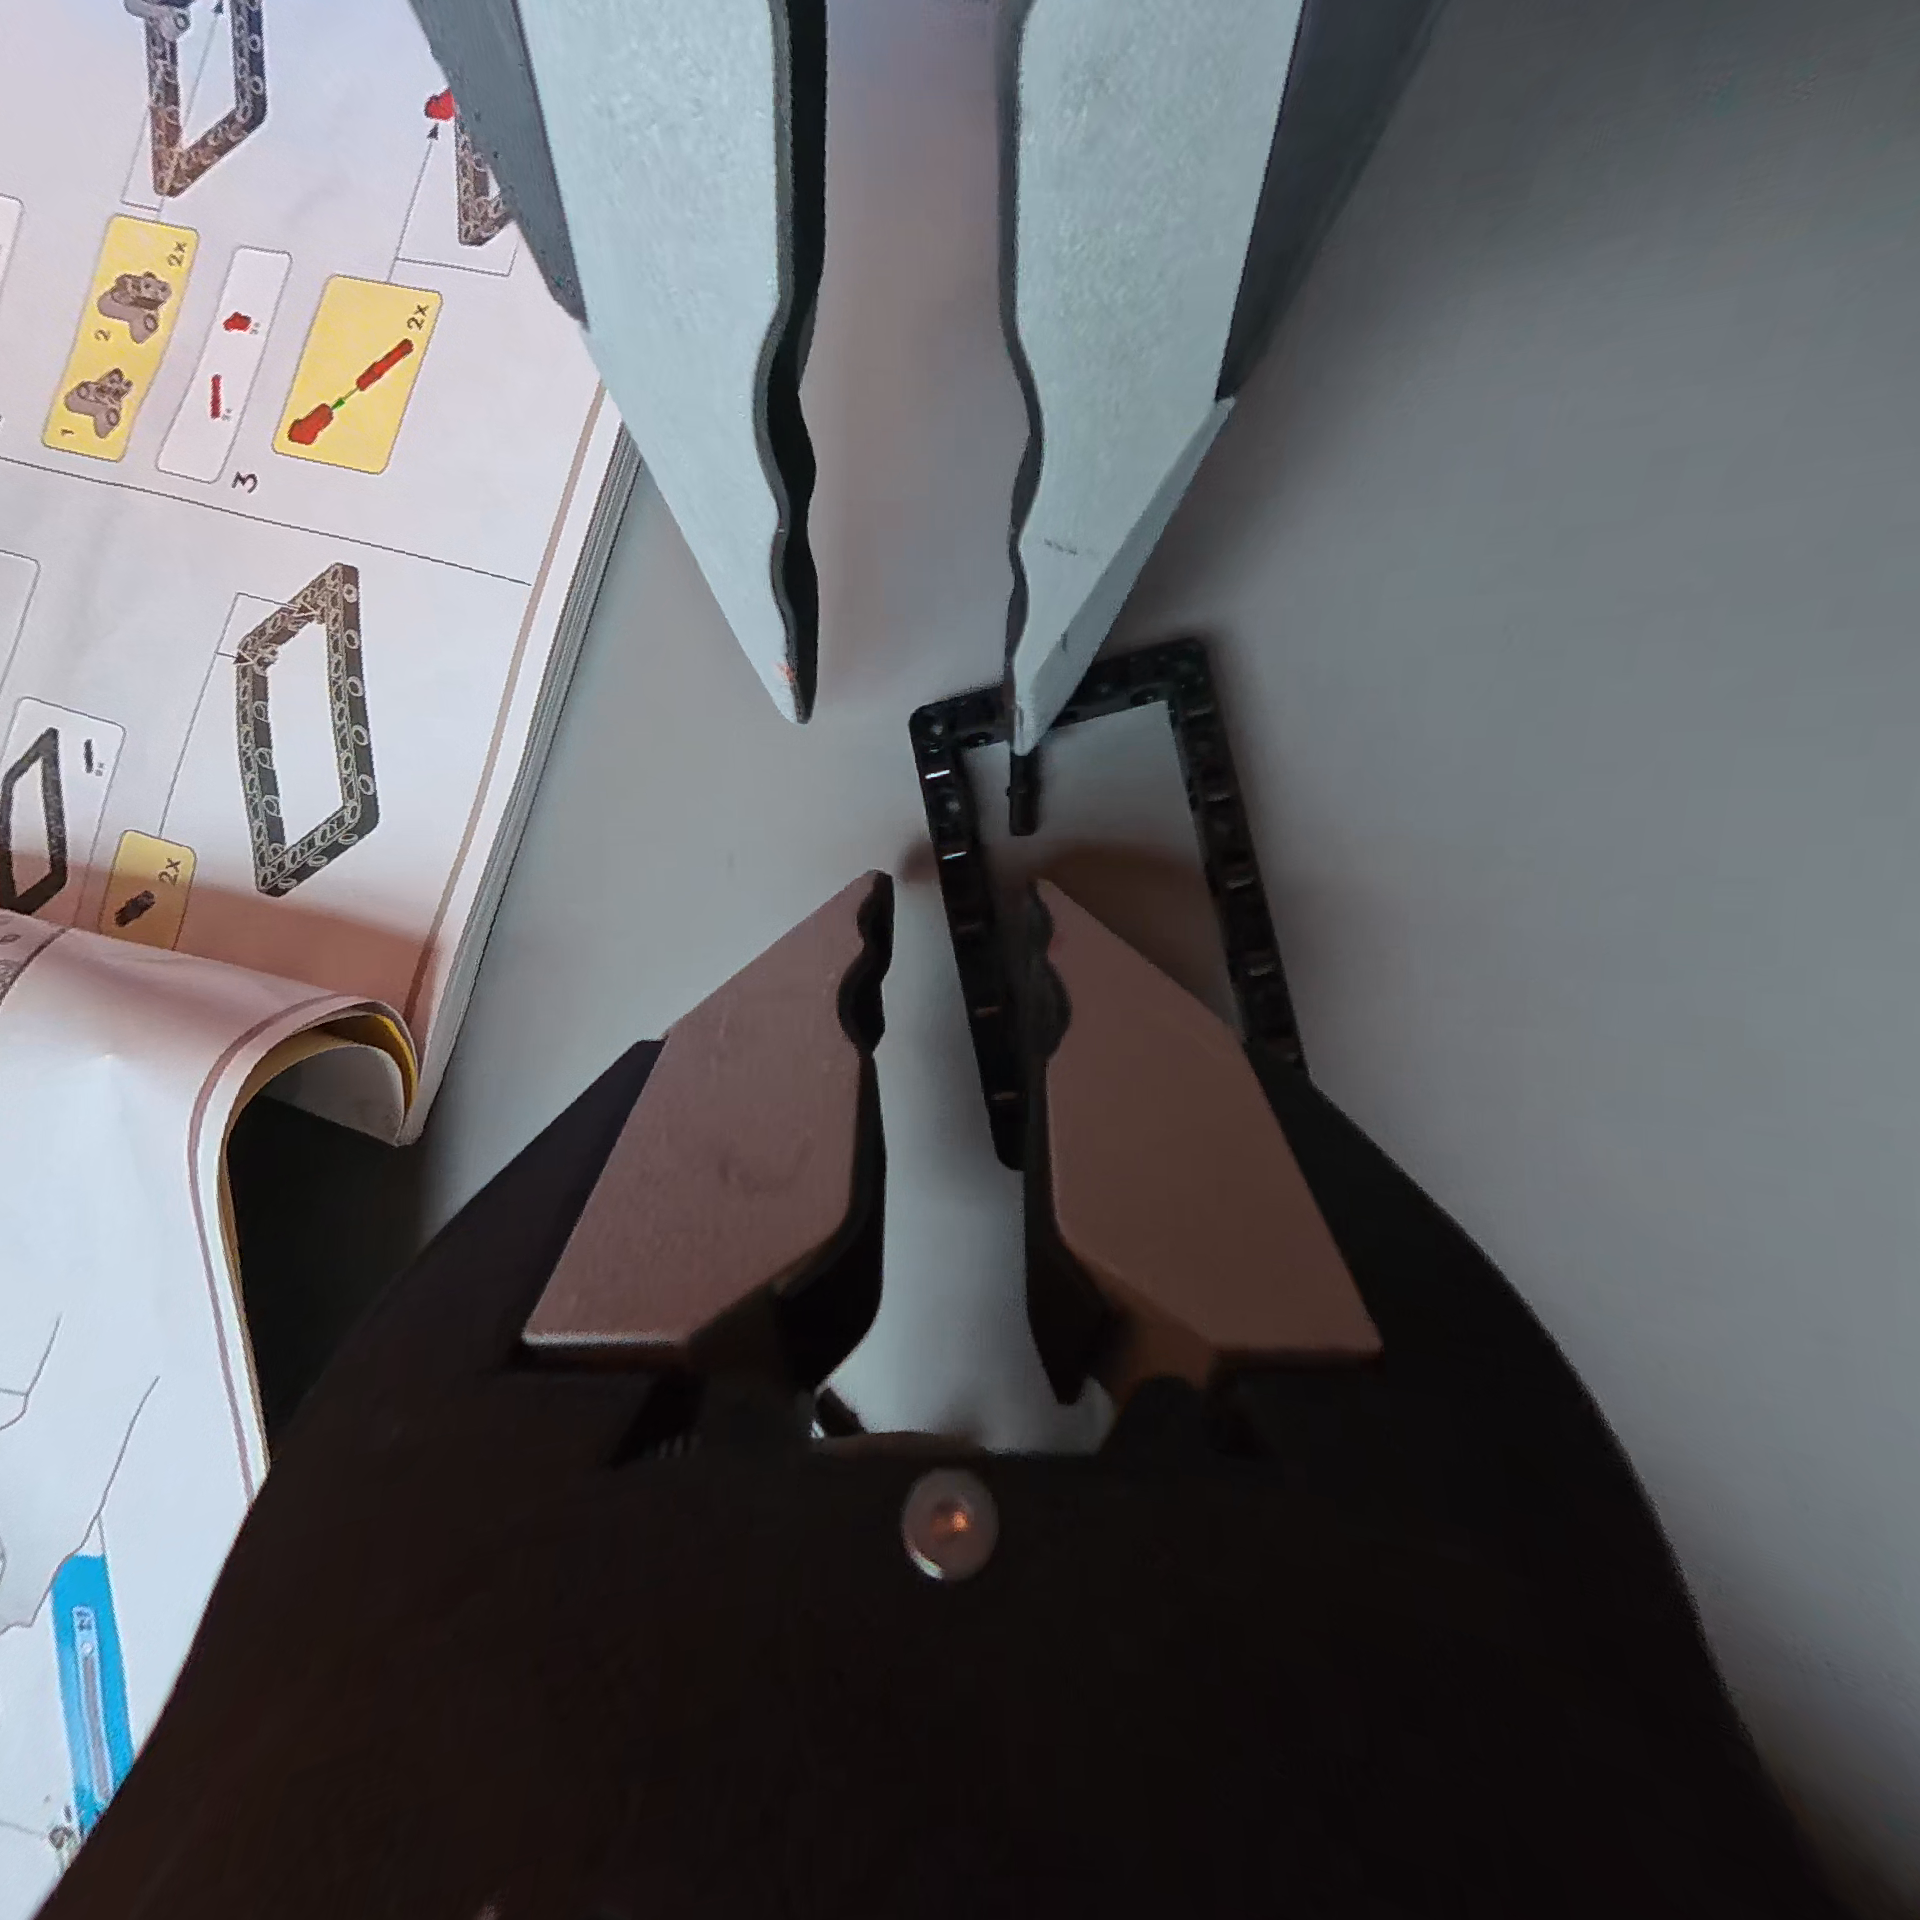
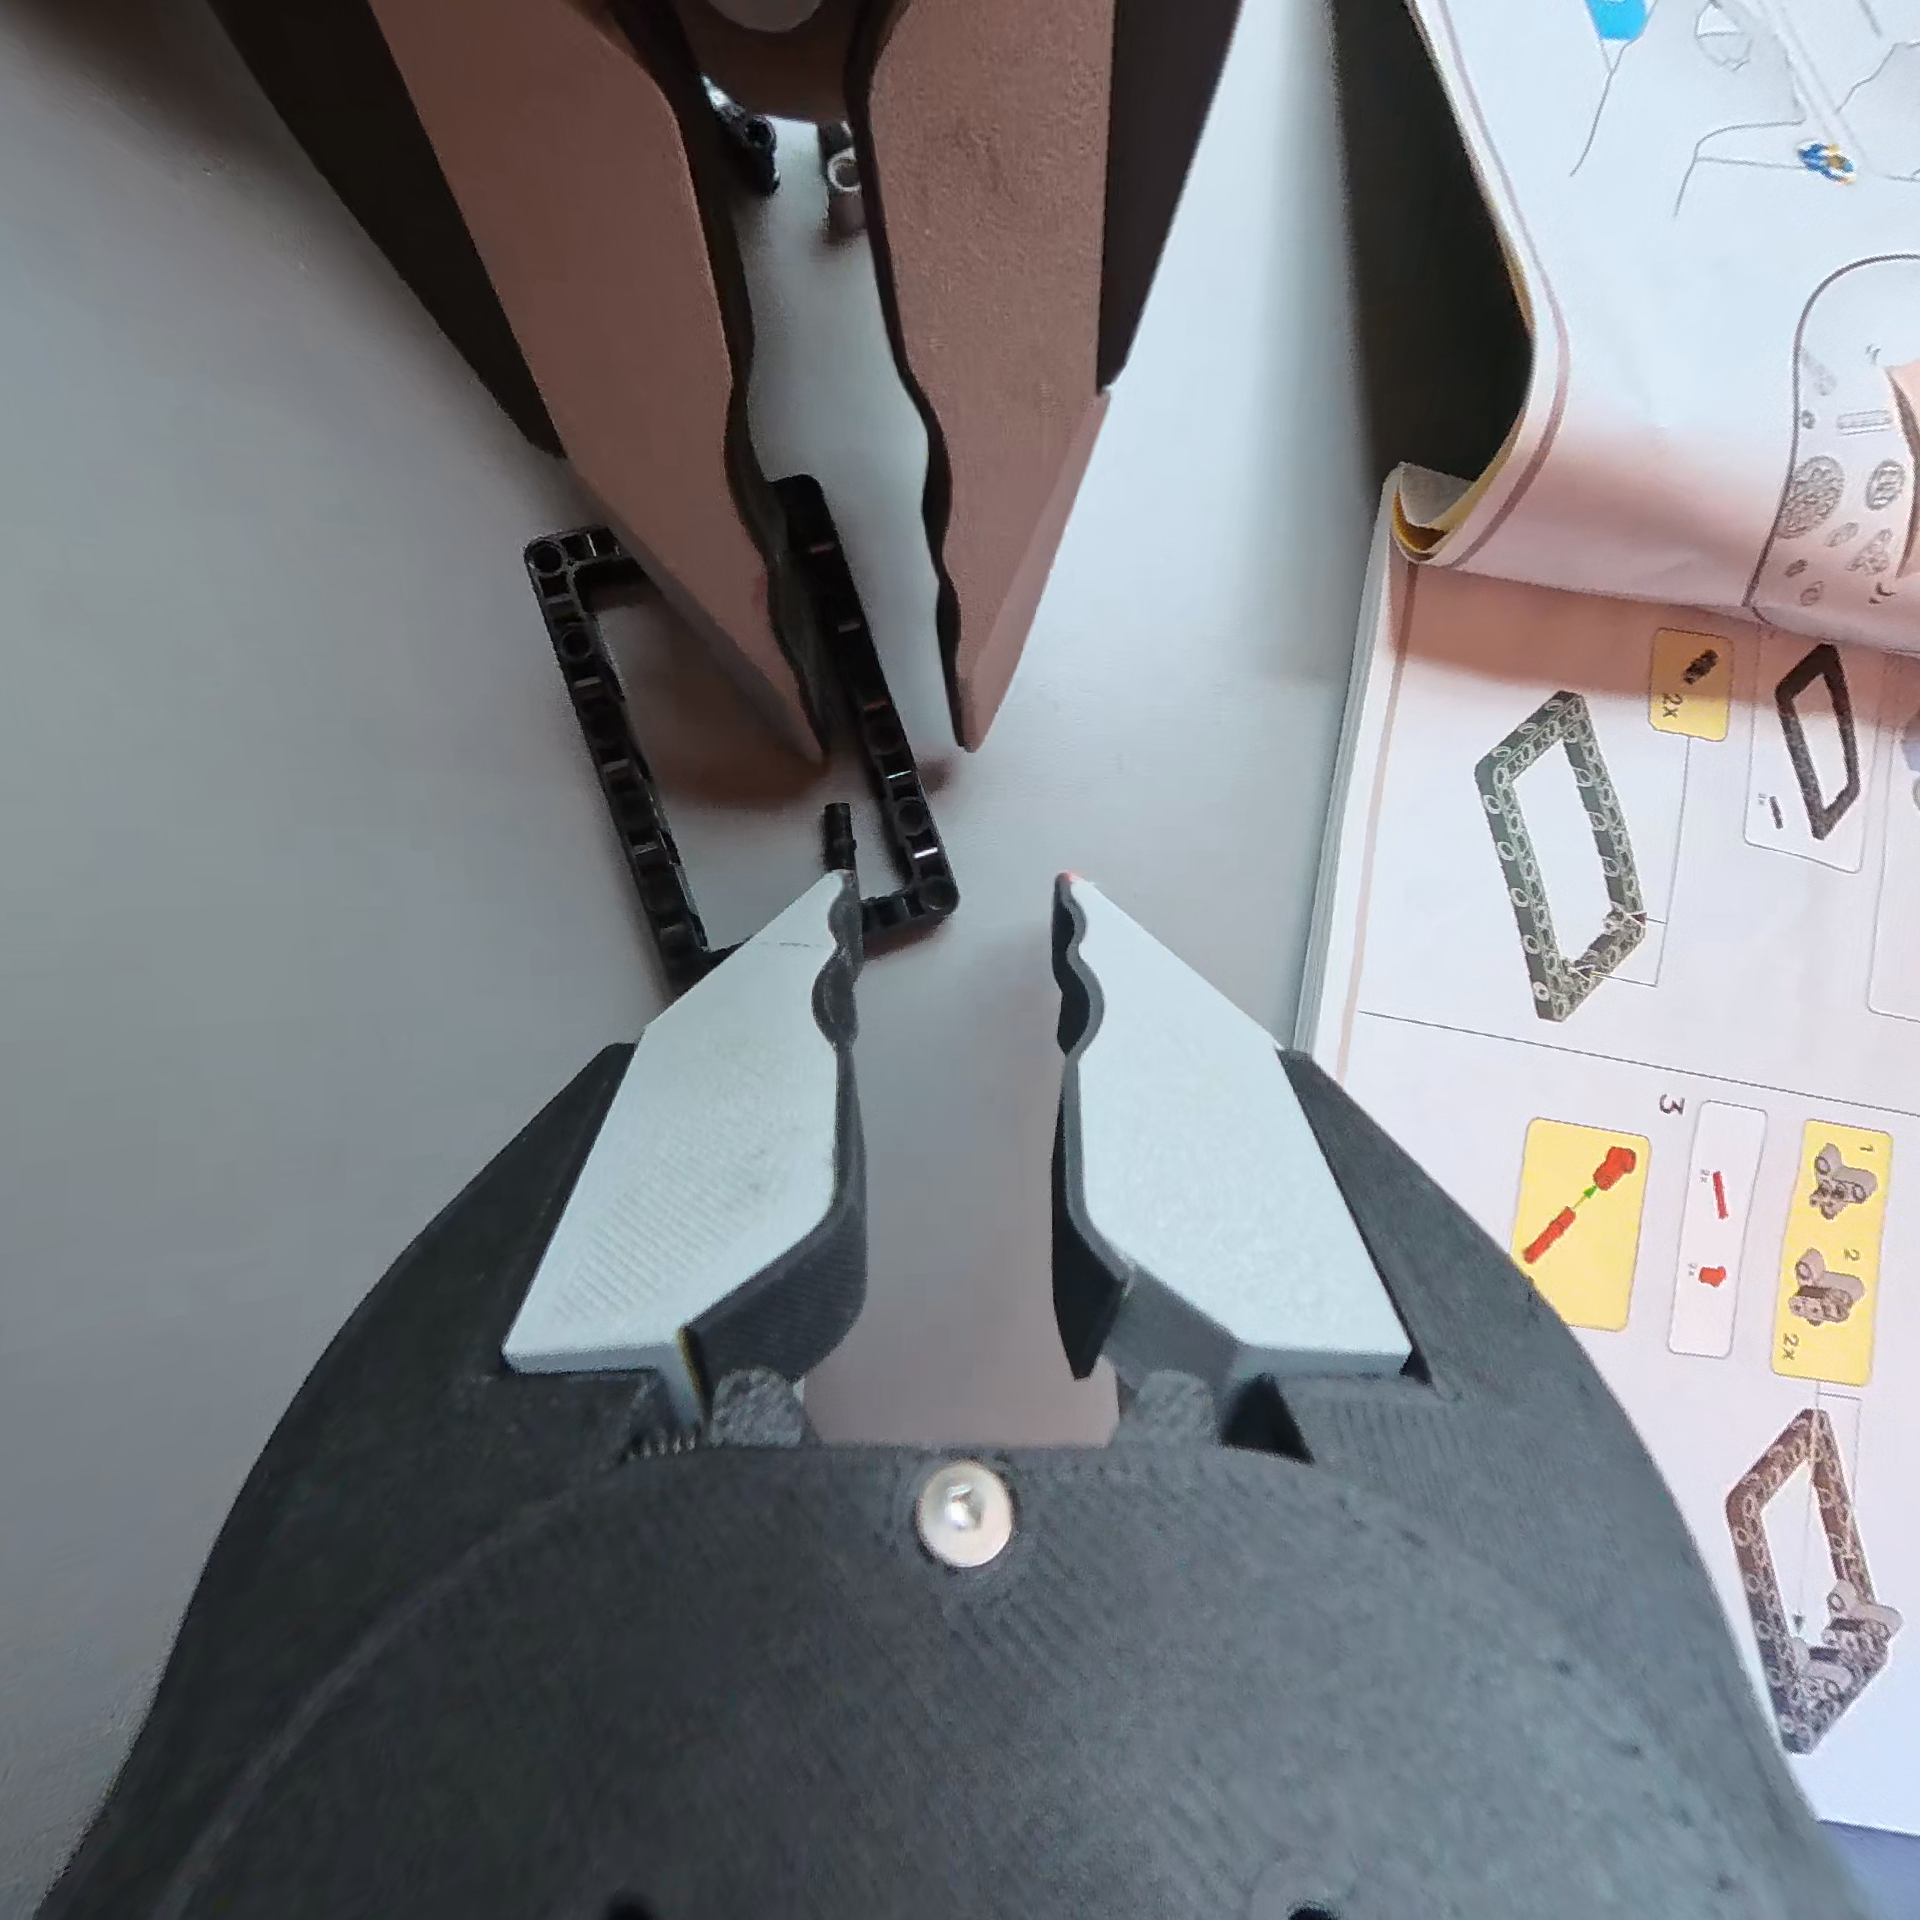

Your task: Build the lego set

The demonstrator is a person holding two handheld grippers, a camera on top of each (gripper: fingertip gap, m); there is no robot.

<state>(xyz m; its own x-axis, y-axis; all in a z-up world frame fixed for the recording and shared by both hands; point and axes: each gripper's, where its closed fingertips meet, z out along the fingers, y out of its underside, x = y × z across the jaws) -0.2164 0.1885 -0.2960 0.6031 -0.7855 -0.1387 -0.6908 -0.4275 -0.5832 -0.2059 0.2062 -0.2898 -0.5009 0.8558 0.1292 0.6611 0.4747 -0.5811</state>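
- Left wrist view: the left gripper (image 1: 961, 883), with brown fingers, reaches up from the six o'clock edge, pointing toward twelve. Its fingers are parted by a moderate gap and hold nothing.
- A black rectangular lego frame (image 1: 1216, 831) lies flat on the white table (image 1: 1610, 623), just right of centre. The gripper's right finger sits over the frame's left long side; contact cannot be judged.
- A small black pin (image 1: 1023, 795) lies inside the frame near its top end.
- The right gripper (image 1: 909, 717), grey-fingered, comes down from twelve o'clock, tips facing the left gripper's tips.
- An open instruction booklet (image 1: 312, 520) lies at nine o'clock.
- Right wrist view: the right gripper (image 2: 956, 883) rises from six o'clock, fingers apart and empty, its left fingertip over the frame's (image 2: 603, 707) near short end.
- The pin (image 2: 840, 831) lies just beyond that fingertip.
- The left gripper (image 2: 894, 743) descends from twelve o'clock, one finger over the frame's long side.
- The booklet (image 2: 1610, 935) lies at three o'clock.
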